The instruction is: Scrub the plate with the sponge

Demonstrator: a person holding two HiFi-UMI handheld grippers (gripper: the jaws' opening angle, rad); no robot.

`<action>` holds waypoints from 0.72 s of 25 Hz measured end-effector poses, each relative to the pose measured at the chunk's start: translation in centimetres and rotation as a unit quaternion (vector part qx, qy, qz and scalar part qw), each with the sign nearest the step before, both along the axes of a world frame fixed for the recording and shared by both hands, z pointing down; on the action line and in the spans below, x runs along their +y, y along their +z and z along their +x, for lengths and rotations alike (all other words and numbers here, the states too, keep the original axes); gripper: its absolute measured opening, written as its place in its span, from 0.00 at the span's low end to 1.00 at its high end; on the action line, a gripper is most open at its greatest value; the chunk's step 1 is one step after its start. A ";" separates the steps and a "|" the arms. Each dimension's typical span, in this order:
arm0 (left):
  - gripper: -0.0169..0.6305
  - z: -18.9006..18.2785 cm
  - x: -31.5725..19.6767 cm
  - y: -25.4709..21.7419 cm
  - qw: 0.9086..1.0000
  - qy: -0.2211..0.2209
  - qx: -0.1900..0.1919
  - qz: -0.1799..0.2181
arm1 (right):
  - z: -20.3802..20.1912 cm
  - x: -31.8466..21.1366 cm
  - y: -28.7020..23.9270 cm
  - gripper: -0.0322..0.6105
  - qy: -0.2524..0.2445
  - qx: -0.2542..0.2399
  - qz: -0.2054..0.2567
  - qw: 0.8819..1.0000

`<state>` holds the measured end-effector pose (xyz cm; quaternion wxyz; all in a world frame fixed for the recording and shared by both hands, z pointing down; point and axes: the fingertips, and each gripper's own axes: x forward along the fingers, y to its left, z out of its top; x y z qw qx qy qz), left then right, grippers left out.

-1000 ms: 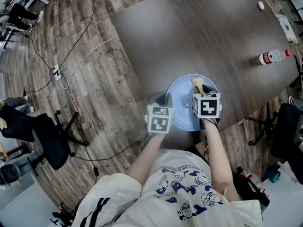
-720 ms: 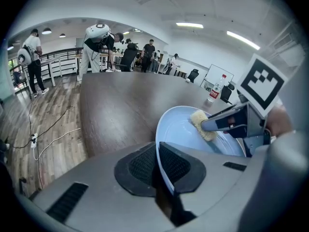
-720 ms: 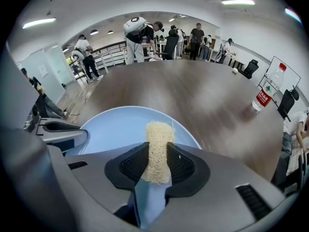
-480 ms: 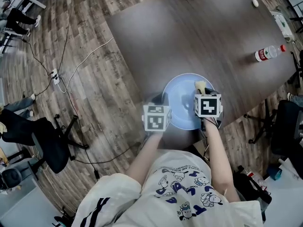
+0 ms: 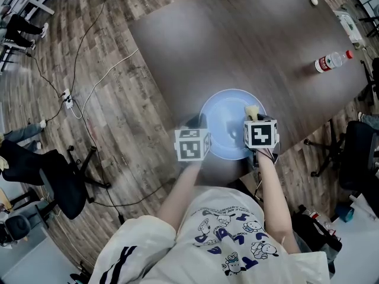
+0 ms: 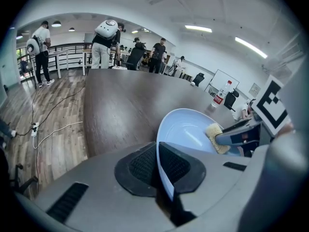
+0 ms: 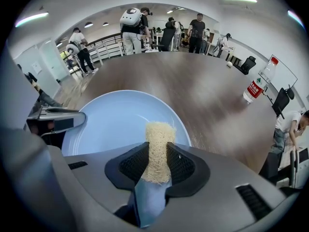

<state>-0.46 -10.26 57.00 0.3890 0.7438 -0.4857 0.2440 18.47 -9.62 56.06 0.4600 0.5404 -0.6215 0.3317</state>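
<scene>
A pale blue plate (image 5: 226,118), bare but for the sponge (image 7: 158,135) at its inner surface, sits at the near edge of a dark wood-grain table (image 5: 237,34), its glossy bowl free of visible food or suds. The left gripper (image 6: 158,151) is clamped on the plate's near rim, which runs edge-on between the ribbed black pads. The right gripper (image 7: 157,153) is clamped on the sponge, a coarse straw-coloured strip with a blue backing, whose fibrous tip juts out ahead of the jaws over the bowl; how hard it presses on the plate cannot be made out. Well beyond the right gripper's jaws and off to their right stands a clear bottle (image 7: 255,87) with a red label, its contents too small to judge
</scene>
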 end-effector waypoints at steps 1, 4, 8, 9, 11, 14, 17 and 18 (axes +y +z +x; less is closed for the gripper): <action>0.07 -0.1 0.1 0.0 1.000 -0.002 0.001 -0.001 | 0.0 0.3 0.0 0.23 0.000 0.001 -0.002 1.000; 0.07 -0.1 0.1 0.1 1.000 -0.007 0.002 -0.002 | 0.2 1.0 0.1 0.23 0.000 0.000 -0.010 1.000; 0.07 0.1 -0.1 0.1 1.000 -0.010 0.002 -0.002 | 0.5 1.6 0.1 0.23 -0.002 -0.004 -0.017 1.000; 0.07 0.1 -0.1 0.0 1.000 -0.012 0.003 -0.003 | 0.6 1.8 0.1 0.23 -0.002 -0.006 -0.019 1.000; 0.07 0.1 -0.1 0.1 1.000 -0.014 0.005 -0.004 | 0.6 2.2 0.1 0.23 -0.003 -0.009 -0.023 1.000; 0.07 0.1 -0.2 0.1 1.000 -0.018 0.006 -0.004 | 0.5 2.8 0.1 0.23 -0.003 -0.013 -0.030 0.999; 0.07 0.1 -0.2 0.2 1.000 -0.021 0.007 -0.004 | 0.3 3.5 0.2 0.23 -0.004 -0.017 -0.037 0.999; 0.07 0.2 -0.1 0.2 1.000 -0.021 0.007 -0.004 | 0.3 3.7 0.2 0.23 -0.004 -0.019 -0.039 0.999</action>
